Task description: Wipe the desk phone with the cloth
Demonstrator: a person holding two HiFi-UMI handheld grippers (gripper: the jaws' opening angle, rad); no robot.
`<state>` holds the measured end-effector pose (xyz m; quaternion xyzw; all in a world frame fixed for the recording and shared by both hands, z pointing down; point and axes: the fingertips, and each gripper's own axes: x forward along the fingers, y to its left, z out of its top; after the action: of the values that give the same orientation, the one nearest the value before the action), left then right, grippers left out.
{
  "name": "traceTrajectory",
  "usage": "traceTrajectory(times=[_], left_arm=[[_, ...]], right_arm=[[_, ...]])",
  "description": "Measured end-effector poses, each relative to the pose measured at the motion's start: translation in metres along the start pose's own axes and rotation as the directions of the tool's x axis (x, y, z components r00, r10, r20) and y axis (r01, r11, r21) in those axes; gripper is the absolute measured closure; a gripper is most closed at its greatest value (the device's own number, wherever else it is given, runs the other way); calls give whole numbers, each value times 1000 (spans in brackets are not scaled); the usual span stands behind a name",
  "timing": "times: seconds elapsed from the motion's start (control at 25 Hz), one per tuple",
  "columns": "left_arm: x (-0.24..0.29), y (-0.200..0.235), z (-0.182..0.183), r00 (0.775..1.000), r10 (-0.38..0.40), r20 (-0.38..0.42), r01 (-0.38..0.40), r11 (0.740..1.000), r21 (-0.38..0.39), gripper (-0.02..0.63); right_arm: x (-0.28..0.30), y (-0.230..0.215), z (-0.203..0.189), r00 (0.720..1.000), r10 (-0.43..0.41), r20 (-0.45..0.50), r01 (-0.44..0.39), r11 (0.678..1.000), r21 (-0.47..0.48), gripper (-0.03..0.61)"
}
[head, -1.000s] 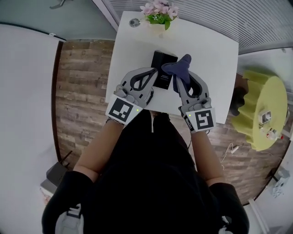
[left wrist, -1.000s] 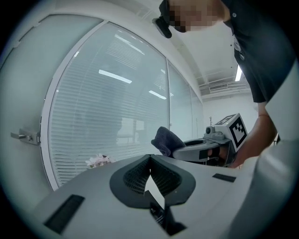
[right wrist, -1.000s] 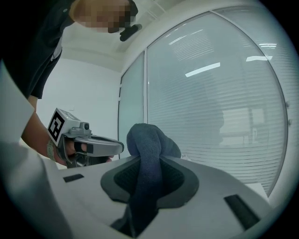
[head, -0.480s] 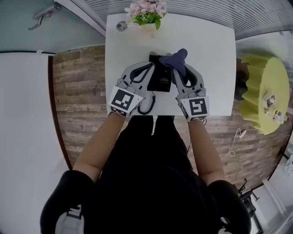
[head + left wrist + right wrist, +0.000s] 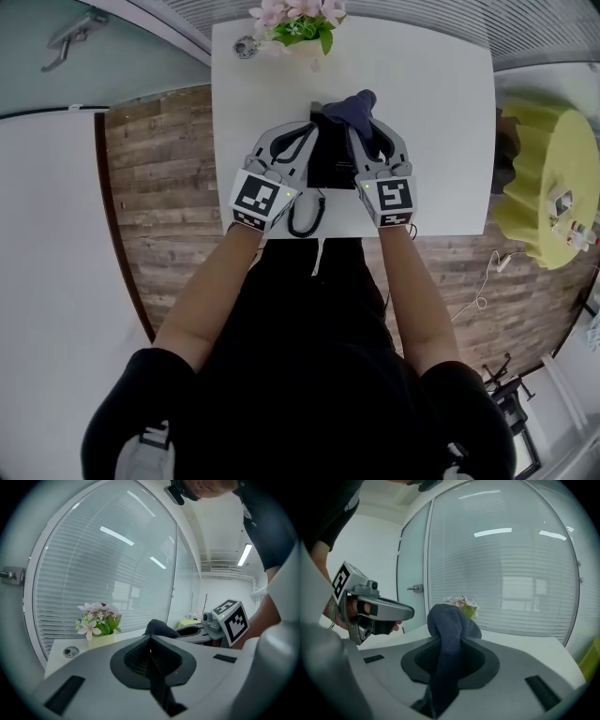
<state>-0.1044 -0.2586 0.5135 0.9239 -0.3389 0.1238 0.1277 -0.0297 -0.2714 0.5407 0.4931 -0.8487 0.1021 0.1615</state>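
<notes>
White table (image 5: 441, 112): desk phone (image 5: 332, 165), potted flowers (image 5: 298, 23), disc (image 5: 246, 47).

Bunched dark-blue cloth (image 5: 353, 107) over black desk phone (image 5: 333, 161).

A white desk (image 5: 441, 122) is seen at the upper centre of the head view, set on a wood-plank floor (image 5: 159, 187). Slatted blinds (image 5: 412, 14) are seen along the top edge. A yellow round table (image 5: 548, 169) is placed at the right edge. A ceiling strip light (image 5: 244, 555) is lit.
</notes>
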Motion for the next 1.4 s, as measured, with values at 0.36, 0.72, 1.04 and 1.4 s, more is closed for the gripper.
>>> traceTrajectory(times=[0.36, 0.72, 1.04, 1.4], left_arm=[[7, 6, -14, 1000, -7, -21, 7, 1000, -18, 603], [7, 3, -21, 1000, -19, -17, 19, 1000, -16, 603], [0, -3, -31, 999, -23, -25, 23, 1000, -17, 603], [-11, -9, -49, 999, -24, -36, 24, 999, -25, 603]], right_arm=[[21, 6, -29, 998, -4, -59, 2, 999, -47, 482], [19, 11, -35, 996, -31, -81, 23, 995, -98, 482], [6, 22, -51, 993, -38, -109, 29, 996, -82, 482], [-9, 34, -71, 990, -51, -129, 44, 998, -52, 482]])
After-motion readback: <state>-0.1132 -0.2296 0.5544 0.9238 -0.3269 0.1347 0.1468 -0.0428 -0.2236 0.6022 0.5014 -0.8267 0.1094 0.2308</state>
